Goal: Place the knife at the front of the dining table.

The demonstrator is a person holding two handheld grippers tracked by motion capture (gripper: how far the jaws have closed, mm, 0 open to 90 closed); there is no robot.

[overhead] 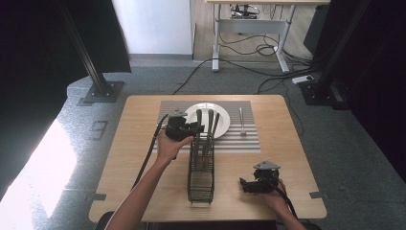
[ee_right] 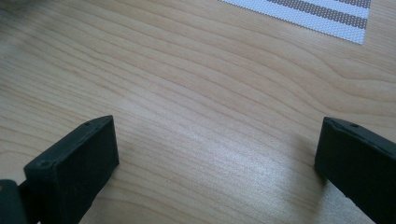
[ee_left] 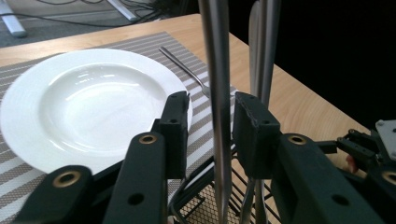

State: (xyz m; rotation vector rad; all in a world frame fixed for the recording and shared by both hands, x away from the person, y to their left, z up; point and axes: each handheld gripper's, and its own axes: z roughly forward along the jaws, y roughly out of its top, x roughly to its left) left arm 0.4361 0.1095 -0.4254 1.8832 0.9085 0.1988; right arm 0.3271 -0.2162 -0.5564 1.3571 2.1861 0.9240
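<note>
- Two black jaws of the left gripper (ee_left: 210, 128) stand on either side of an upright utensil handle (ee_left: 218, 93) with a sliver of gap at each pad, so they bracket it and do not yet pinch it. If the hand lifts before the pads bite, the handle would likely slip and drop back into the mesh cutlery basket (overhead: 201, 175).
- One more handle (ee_left: 264, 51) rises just beyond the right-hand pad; a closing jaw could catch it too and drag both pieces up together.
- Pulling at a slant risks tipping the tall, narrow basket, which stands on the bench (overhead: 139, 158) with its far end touching the striped placemat (overhead: 249, 139).
- Close behind the jaws sits the white plate (ee_left: 88, 102); a swinging utensil could strike its rim.
- Beyond the plate a fork (ee_left: 184, 70) lies on the placemat, near enough to be knocked if the piece is set down carelessly.
- Well apart, the right gripper (overhead: 251, 184) rests by the bench's near edge with its jaws spread wide over bare wood, so nothing steadies the basket.
</note>
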